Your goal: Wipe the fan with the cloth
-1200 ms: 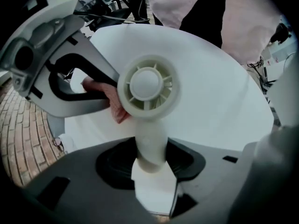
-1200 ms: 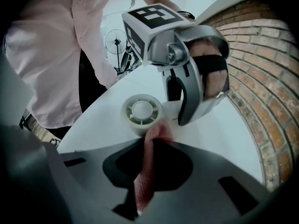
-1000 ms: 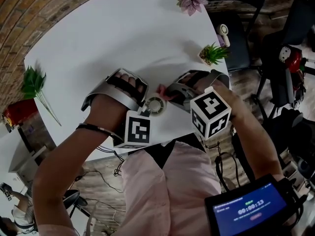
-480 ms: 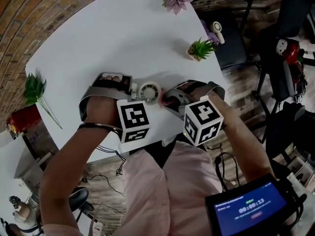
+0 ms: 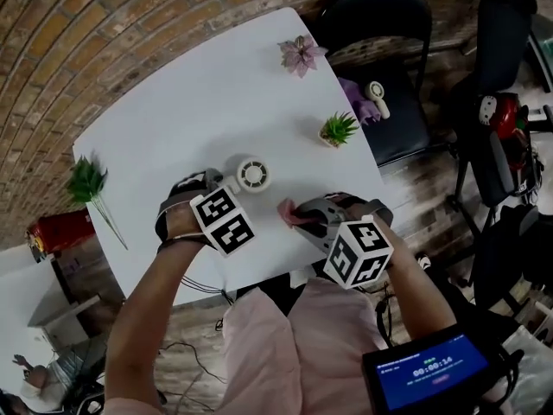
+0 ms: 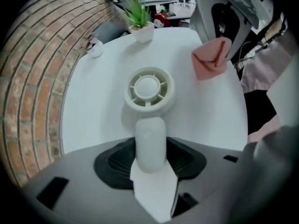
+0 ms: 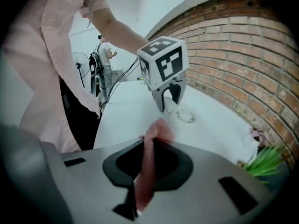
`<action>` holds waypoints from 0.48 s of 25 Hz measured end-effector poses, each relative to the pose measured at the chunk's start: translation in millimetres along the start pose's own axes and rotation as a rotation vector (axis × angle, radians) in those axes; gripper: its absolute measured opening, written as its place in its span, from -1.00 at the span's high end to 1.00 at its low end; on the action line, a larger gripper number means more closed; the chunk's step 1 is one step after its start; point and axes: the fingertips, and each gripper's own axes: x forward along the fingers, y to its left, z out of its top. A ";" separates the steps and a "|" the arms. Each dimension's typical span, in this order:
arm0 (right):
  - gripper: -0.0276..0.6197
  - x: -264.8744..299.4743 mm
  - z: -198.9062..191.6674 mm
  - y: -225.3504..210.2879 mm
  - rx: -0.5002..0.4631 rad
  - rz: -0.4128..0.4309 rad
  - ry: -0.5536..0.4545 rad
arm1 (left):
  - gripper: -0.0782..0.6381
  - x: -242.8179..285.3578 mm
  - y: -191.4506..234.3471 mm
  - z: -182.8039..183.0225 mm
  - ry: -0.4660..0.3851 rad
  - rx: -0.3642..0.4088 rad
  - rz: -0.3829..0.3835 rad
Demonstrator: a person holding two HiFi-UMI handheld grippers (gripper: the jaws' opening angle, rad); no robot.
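Note:
The small white fan (image 5: 252, 174) is over the white table (image 5: 173, 102), its round grille facing up. My left gripper (image 5: 226, 180) points straight down and is shut on the fan's handle (image 6: 150, 143), with the fan head (image 6: 148, 88) beyond the jaws. The pink cloth (image 5: 292, 212) hangs folded from my right gripper (image 5: 302, 217), which is shut on it. In the right gripper view the cloth (image 7: 148, 167) runs up between the jaws, and the fan (image 7: 184, 114) lies ahead under the left gripper's marker cube. Cloth and fan are apart.
A small potted plant (image 5: 337, 130) stands near the table's right edge, and a pink flower (image 5: 301, 54) at the far corner. A green sprig (image 5: 86, 180) lies at the left. A black chair (image 5: 389, 76) holds another small fan. A tablet (image 5: 432, 372) sits low right.
My left gripper has rolled, swinging the fan head away from the right gripper. The cloth, which touched the fan a second ago, has drawn back and now hangs clear of it.

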 end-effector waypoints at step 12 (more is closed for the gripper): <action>0.80 -47.3 -24.0 8.0 0.032 -0.072 0.005 | -0.19 -19.7 -69.6 -4.8 -0.146 -0.274 -0.345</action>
